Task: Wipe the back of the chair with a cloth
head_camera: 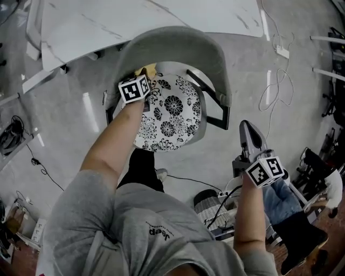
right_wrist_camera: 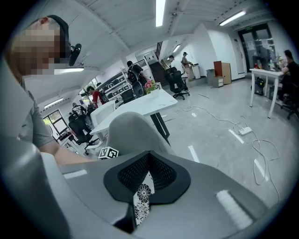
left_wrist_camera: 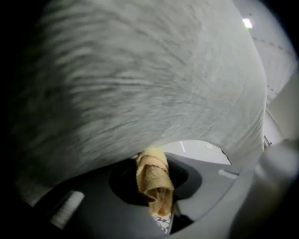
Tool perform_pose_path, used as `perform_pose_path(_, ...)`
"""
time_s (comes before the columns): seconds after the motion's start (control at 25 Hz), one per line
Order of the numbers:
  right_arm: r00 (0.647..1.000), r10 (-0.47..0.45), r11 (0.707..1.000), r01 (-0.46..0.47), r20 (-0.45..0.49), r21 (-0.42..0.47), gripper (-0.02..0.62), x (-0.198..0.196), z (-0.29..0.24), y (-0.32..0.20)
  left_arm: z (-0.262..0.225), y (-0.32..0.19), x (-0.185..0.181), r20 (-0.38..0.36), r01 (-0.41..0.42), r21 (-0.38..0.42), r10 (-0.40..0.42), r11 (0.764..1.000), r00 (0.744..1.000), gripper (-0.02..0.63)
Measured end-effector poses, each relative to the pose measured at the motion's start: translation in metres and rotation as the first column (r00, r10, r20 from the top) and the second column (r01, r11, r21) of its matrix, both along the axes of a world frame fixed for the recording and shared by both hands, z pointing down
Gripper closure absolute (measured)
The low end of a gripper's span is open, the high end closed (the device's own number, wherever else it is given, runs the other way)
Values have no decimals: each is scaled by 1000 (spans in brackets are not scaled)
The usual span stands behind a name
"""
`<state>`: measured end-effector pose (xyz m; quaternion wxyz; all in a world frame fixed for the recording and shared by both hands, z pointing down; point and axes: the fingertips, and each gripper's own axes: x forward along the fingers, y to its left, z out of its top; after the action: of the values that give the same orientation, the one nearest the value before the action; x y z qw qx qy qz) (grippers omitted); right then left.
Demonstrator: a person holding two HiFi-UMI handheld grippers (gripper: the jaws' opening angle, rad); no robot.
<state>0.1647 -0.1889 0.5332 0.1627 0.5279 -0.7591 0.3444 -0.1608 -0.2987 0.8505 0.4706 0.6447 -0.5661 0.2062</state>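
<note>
Cloth at the chair back
My left tongs [head_camera: 143,80] pinch the cloth [left_wrist_camera: 153,179], seemingly touching the chair back [head_camera: 178,40] arching across upper centre; right tongs [right_wrist_camera: 148,161], closed and empty, sit well apart, lower right.

Head view: even, cool light from overhead. Pale streaks of glare lie on the polished floor [head_camera: 70,108] left and right of the chair [head_camera: 172,40], and shadows under it are soft. Straight lines bow towards the edges.

Left gripper view: dim. The chair back [left_wrist_camera: 140,70] fills the frame, smeared and out of focus, with black corners. The cloth [left_wrist_camera: 154,184] just below it is sharpest.

Right gripper view: bright. Strip lights [right_wrist_camera: 160,11] glow high above the chair. Fisheye curvature is strong and the rim is dark.
</note>
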Motion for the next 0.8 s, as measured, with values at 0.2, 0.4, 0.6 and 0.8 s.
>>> perform_pose_path(0.2, 999, 51, 999, -51, 0, 5, 597, 21, 1, 6, -15, -31, 52, 23, -169, 61, 168, 984, 986, 492)
perform_pose_path(0.4, 994, 109, 994, -109, 0, 4, 597, 50, 4, 22, -18, -46, 107, 66, -325, 87, 320, 942, 945, 492)
perform_pose_path(0.6, 983, 182, 983, -182, -3, 3, 597, 79, 7, 46, -18, -45, 167, 95, -481, 95, 473, 872, 876, 494)
perform_pose_path(0.8, 969, 249, 969, -249, -3, 7, 597, 106, 8, 71, -21, -32, 232, 133, -643, 113, 630, 758, 765, 494)
